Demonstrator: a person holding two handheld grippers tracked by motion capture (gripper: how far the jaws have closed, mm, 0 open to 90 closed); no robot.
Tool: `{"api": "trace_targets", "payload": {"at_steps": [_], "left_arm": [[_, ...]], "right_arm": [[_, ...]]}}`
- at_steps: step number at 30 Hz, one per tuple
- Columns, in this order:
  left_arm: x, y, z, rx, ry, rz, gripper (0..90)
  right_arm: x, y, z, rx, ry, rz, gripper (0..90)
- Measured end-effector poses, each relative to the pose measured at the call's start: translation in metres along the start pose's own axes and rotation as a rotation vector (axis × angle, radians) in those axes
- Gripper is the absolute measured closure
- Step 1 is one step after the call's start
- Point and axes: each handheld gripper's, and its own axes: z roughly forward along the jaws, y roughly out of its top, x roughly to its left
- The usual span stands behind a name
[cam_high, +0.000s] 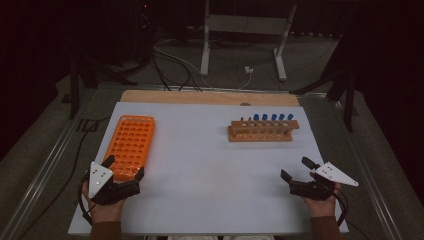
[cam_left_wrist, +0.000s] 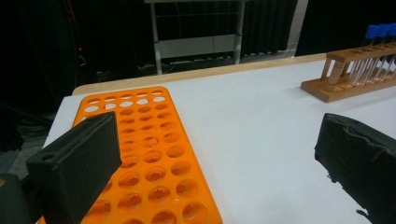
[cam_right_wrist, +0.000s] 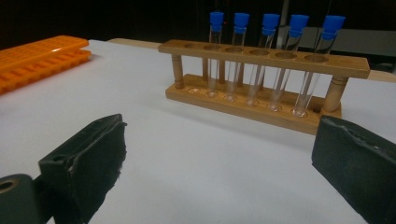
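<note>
Now | both hand-held grippers agape, empty | right gripper view: approx 5 blue-capped tubes (cam_right_wrist: 268, 51) in wooden rack (cam_right_wrist: 261, 105)

I see a white table top (cam_high: 210, 170) with a bare wooden strip (cam_high: 200, 97) along its far edge. On its left side an orange tube tray (cam_high: 131, 145) lies flat. To the far right stands a wooden rack (cam_high: 261, 131) holding five blue-capped tubes (cam_right_wrist: 266, 56) upright.
</note>
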Motion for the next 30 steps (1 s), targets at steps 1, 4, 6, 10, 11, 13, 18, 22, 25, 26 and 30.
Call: {"api": "trace_targets", "payload": {"at_steps": [1,4,6,10,11,13,18,22,25,26,30], "left_arm": [[0.0,0.0,0.0,0.001,0.003,0.002,1.3],[-0.001,0.0,0.002,0.001,0.004,0.007,1.3],[-0.001,0.001,0.001,-0.001,0.008,0.012,1.3],[-0.002,0.0,0.001,0.001,0.014,0.01,1.3],[-0.002,0.0,0.001,0.003,0.012,0.008,1.3],[-0.003,-0.001,0.001,0.006,0.013,0.006,1.3],[-0.001,-0.003,0.0,0.013,0.025,-0.012,1.3],[0.0,-0.004,-0.001,0.011,0.028,-0.023,1.3],[0.0,-0.003,-0.001,0.011,0.029,-0.018,1.3],[0.0,-0.003,-0.001,0.01,0.029,-0.017,1.3],[-0.002,-0.004,0.0,0.015,0.026,-0.012,1.3]], "right_arm": [[0.0,0.0,0.0,0.002,-0.001,-0.006,2.9],[0.001,-0.001,0.001,0.01,0.001,-0.013,2.8],[0.002,-0.001,0.001,0.012,0.0,-0.005,2.8],[0.005,0.0,0.001,0.011,0.003,-0.009,2.8],[0.005,0.0,0.001,0.009,0.004,-0.007,2.8],[0.007,0.002,0.001,0.009,0.009,-0.004,2.8],[0.008,0.014,0.001,-0.011,0.013,0.008,2.8],[0.005,0.025,0.003,-0.02,0.004,0.011,2.7],[0.0,0.035,0.006,-0.016,-0.005,0.009,2.8],[-0.002,0.037,0.007,-0.014,-0.01,0.008,2.7],[-0.011,0.048,0.016,-0.004,-0.012,0.036,2.8]]}}
